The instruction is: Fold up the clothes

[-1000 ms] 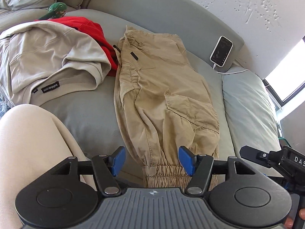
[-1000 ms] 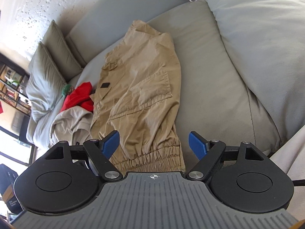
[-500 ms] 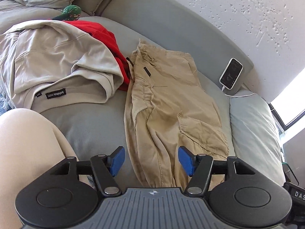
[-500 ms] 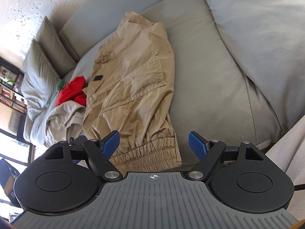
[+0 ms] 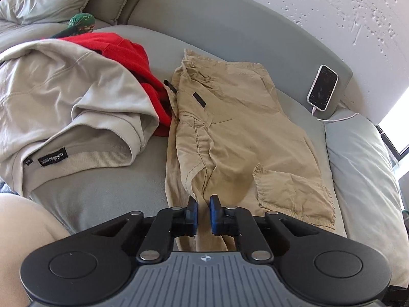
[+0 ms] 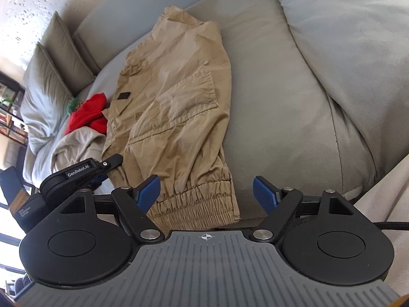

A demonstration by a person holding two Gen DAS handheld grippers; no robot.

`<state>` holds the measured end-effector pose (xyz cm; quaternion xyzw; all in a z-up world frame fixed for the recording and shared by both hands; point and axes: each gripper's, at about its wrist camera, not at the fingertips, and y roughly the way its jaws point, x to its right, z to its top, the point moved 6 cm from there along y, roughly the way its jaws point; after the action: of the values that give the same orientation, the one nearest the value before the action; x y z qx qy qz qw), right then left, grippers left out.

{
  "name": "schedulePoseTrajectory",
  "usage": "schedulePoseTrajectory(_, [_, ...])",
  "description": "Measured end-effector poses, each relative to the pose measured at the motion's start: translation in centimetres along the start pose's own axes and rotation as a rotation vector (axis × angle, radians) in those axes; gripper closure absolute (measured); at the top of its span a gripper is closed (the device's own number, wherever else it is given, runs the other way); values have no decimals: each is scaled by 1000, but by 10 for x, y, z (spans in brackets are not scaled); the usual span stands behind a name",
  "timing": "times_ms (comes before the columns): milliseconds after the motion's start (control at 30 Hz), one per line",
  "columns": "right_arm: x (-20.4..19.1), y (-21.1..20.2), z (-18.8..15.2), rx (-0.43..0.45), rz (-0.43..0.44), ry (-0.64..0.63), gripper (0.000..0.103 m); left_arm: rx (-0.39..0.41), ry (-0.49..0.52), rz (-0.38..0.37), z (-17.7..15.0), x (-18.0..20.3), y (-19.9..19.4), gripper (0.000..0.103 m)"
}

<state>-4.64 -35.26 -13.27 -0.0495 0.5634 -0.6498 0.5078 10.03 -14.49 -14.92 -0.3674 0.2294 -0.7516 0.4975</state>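
Note:
Khaki cargo trousers (image 5: 230,133) lie folded lengthwise on the grey sofa seat (image 5: 102,194). My left gripper (image 5: 203,211) sits at their near left edge; its jaws are closing, and the blue pads (image 5: 192,212) pinch a ridge of the khaki cloth between them. From the right wrist view the same trousers (image 6: 179,97) run away from me, their elastic cuff (image 6: 199,202) nearest. My right gripper (image 6: 207,192) hovers open over that cuff, which reaches from the left pad to about the middle of the gap. The left gripper (image 6: 110,168) shows at the trousers' left edge.
A beige sweatshirt (image 5: 64,97) and a red garment (image 5: 127,56) are heaped left of the trousers, with a green item (image 5: 81,21) behind. A phone (image 5: 322,87) on a cable leans on the backrest. A large cushion (image 5: 363,166) lies to the right. A person's leg (image 5: 23,230) is lower left.
My left gripper moved forward and left along the trousers, lowered to their left edge, and its jaws went from wide to pinched on the cloth. The right gripper stayed open over the cuff.

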Motion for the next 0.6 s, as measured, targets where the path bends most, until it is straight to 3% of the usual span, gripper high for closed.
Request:
schedulePoseTrajectory(167, [1, 2, -1, -5, -5, -2, 22, 46, -16, 77, -2, -3, -9, 100])
schedulePoseTrajectory(300, [6, 2, 0, -2, -12, -2, 22, -23, -11, 103, -7, -8, 6, 95])
schedulePoseTrajectory(433, [12, -1, 5, 14, -10, 1, 22, -27, -16, 127, -5, -11, -6, 63])
schedulePoseTrajectory(600, [10, -2, 27, 88, -3, -16, 22, 122, 1, 46, 5, -4, -39, 67])
